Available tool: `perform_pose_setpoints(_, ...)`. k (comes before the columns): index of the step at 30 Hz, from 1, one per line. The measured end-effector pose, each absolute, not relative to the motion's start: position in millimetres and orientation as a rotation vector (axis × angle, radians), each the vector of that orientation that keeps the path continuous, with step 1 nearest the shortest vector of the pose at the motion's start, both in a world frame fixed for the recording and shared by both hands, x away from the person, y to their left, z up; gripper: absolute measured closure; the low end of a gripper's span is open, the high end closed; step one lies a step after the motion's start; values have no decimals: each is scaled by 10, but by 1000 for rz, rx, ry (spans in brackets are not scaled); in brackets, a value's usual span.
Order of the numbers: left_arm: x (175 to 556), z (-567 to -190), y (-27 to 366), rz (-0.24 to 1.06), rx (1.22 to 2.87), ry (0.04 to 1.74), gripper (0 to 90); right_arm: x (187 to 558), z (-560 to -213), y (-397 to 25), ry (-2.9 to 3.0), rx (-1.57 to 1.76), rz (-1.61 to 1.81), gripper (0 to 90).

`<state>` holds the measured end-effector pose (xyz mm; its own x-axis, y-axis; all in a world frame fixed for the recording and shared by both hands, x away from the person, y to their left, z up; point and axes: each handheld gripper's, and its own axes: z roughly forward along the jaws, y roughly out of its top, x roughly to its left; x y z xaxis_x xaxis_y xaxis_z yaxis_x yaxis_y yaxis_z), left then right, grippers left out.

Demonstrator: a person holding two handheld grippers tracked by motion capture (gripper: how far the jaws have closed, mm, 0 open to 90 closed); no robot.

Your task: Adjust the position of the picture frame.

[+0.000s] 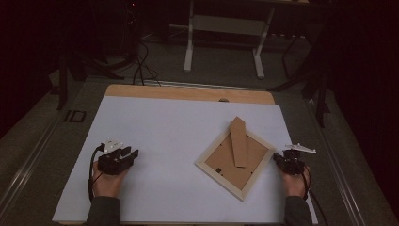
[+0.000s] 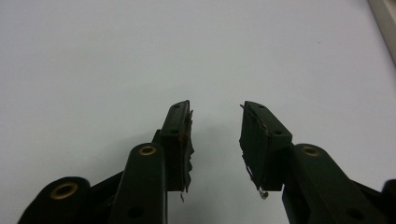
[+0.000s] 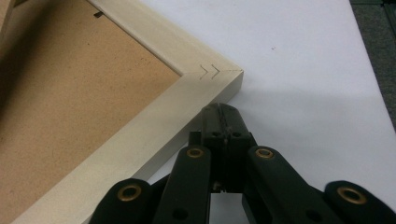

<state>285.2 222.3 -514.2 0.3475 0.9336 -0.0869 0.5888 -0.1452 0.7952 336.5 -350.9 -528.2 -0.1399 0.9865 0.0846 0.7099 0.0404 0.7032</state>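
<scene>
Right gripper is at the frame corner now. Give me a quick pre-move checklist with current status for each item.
1. Right gripper at the corner of the picture frame: ok, jaws meet its outer edge.
2. Right jaws open to grip: not ok, they are shut.
3. Left gripper free: ok, jaws open, nothing between them.
4. Frame lies flat, back side up, stand on top: ok.
5. Frame fully on the white sheet: ok.
6. Backing clips secure: cannot tell.
</scene>
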Motion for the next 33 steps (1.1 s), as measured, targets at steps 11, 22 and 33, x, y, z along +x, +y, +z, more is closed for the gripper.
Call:
perform_pose_setpoints(11,2853,-5146,2228,562,1837,1335,631,3463,-5276,-3461,1913,1710,867,899)
perform_pose_setpoints(22,2849,-5143,2229,555,1831,1328,649,3579,-5274,-3358,1926,1713,878,899)
perform_pose_setpoints(33,2850,-5140,2245,552,1829,1330,651,3719,-5266,-3170,1966,1690,878,899)
